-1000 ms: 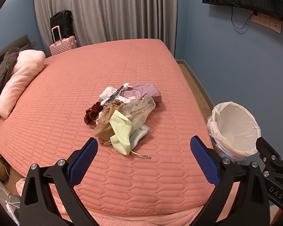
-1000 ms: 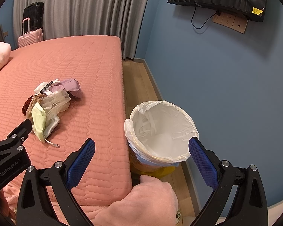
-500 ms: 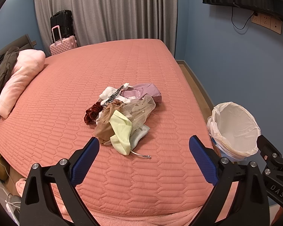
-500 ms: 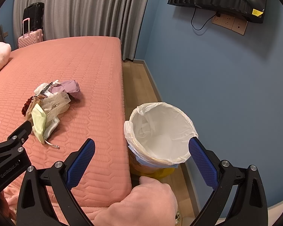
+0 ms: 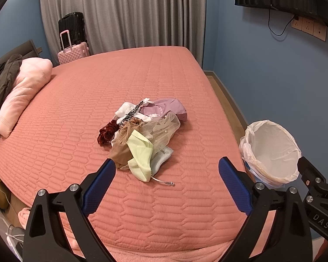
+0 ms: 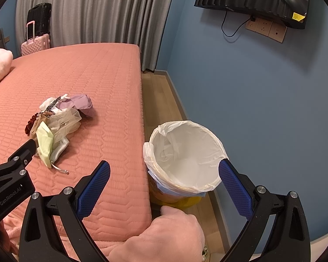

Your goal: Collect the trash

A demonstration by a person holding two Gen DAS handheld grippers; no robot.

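Both grippers empty w/ fingers spread wide: left gripper (image 5: 166,174) hovers over the bed (image 5: 81,109) just short of the trash pile (image 5: 140,131) mid-bed, right gripper (image 6: 164,179) above the white-lined bin (image 6: 183,152) beside the bed.

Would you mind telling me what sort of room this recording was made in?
Most likely a bedroom, perhaps a hotel room: a large bed with a pink pillow, grey curtains across the far wall, and suitcases standing beside them.
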